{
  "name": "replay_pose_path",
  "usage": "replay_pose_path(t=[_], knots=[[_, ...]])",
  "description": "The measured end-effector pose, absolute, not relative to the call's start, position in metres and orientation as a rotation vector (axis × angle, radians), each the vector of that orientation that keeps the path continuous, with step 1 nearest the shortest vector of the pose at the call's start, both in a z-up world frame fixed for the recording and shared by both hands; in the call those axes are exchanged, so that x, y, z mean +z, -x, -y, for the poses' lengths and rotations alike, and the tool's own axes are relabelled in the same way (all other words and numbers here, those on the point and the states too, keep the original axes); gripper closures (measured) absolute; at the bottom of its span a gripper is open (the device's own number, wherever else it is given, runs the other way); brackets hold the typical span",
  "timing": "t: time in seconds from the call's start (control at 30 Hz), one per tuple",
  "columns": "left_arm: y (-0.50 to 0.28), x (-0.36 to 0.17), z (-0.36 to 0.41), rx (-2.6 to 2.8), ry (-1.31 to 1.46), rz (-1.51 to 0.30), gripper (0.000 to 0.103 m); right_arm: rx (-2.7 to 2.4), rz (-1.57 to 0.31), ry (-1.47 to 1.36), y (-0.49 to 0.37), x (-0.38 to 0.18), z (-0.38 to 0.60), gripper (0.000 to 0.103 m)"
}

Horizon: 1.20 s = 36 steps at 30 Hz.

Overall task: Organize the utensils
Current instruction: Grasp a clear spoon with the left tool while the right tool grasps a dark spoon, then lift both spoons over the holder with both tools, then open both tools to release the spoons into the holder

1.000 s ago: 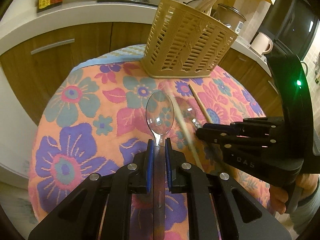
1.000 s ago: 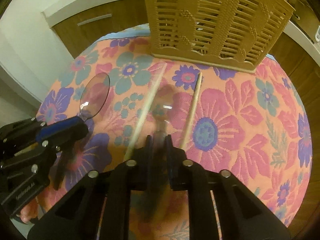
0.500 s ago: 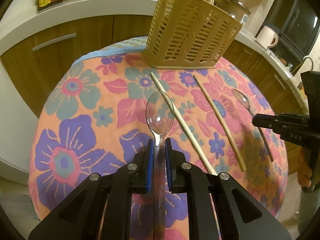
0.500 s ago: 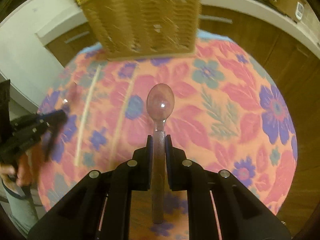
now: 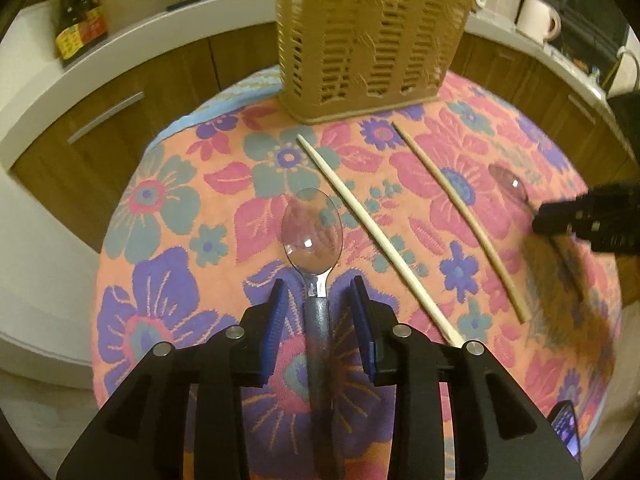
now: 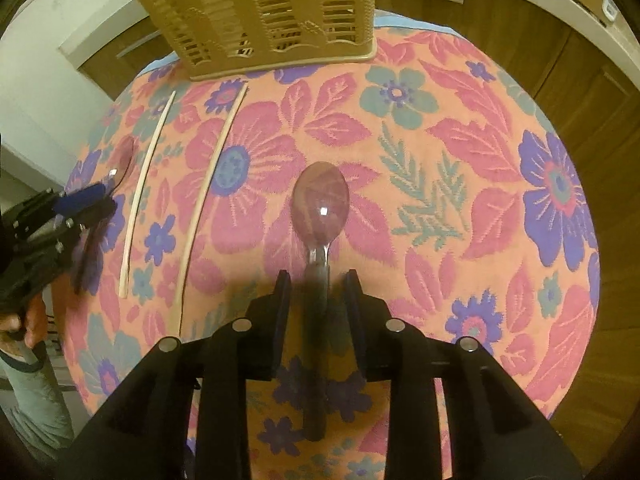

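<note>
Left wrist view — spoon [image 5: 313, 240] lengthwise, bowl toward basket [image 5: 372, 40]

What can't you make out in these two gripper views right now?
- Utensil holder contents: left wrist view, top cut off by the frame edge.
- Left spoon handle end: hidden under the left gripper.
- Right spoon handle: blurred and shadowed between the opening right gripper jaws.

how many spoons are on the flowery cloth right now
2. One clear plastic spoon lies between the opening left gripper jaws, left of the two pale wooden chopsticks. The other lies between the opening right gripper jaws, right of them. The slotted tan basket may hide more.
</note>
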<state>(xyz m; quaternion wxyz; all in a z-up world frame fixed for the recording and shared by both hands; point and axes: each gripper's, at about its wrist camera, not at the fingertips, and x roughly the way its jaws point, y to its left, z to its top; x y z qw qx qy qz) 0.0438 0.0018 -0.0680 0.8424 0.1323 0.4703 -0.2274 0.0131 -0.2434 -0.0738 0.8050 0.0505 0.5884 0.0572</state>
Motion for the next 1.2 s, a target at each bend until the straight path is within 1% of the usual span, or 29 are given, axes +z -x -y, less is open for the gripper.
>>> replay_pose_path(t=[0.07,0.1,0.13,0.17,0.27,0.33,0.67,0.83,1.0,1.2], knots=[[-0.044,-0.067,0.003,-0.477,-0.317,-0.995,0.073,0.108,-1.278,-0.125,-0.020,-0.073,0.244,0.082],[-0.044,-0.067,0.005,-0.475,-0.331,-0.993,0.076,0.094,-1.282,-0.103,-0.021,-0.072,0.242,0.092],[-0.043,-0.067,0.008,-0.482,-0.348,-0.988,0.087,0.087,-1.283,-0.071,-0.023,-0.072,0.238,0.093],[-0.041,-0.066,0.010,-0.488,-0.354,-0.983,0.093,0.088,-1.280,-0.043,-0.024,-0.073,0.234,0.093],[-0.044,-0.060,0.008,-0.522,-0.301,-0.967,0.093,0.131,-1.251,-0.034,-0.026,-0.068,0.223,0.093],[-0.046,-0.047,0.002,-0.548,-0.240,-0.924,0.093,0.162,-1.190,-0.044,-0.029,-0.052,0.217,0.093],[-0.082,0.081,-0.015,-0.664,0.023,-0.588,0.093,0.247,-0.822,-0.120,-0.055,0.064,0.219,0.093],[-0.117,0.117,0.008,-0.696,0.055,-0.480,0.093,0.243,-0.667,-0.143,-0.084,0.100,0.212,0.093],[-0.150,0.128,0.025,-0.706,0.139,-0.387,0.093,0.203,-0.534,-0.169,-0.113,0.113,0.207,0.093],[-0.185,0.120,0.033,-0.676,0.232,-0.299,0.093,0.124,-0.416,-0.198,-0.141,0.112,0.214,0.093]])
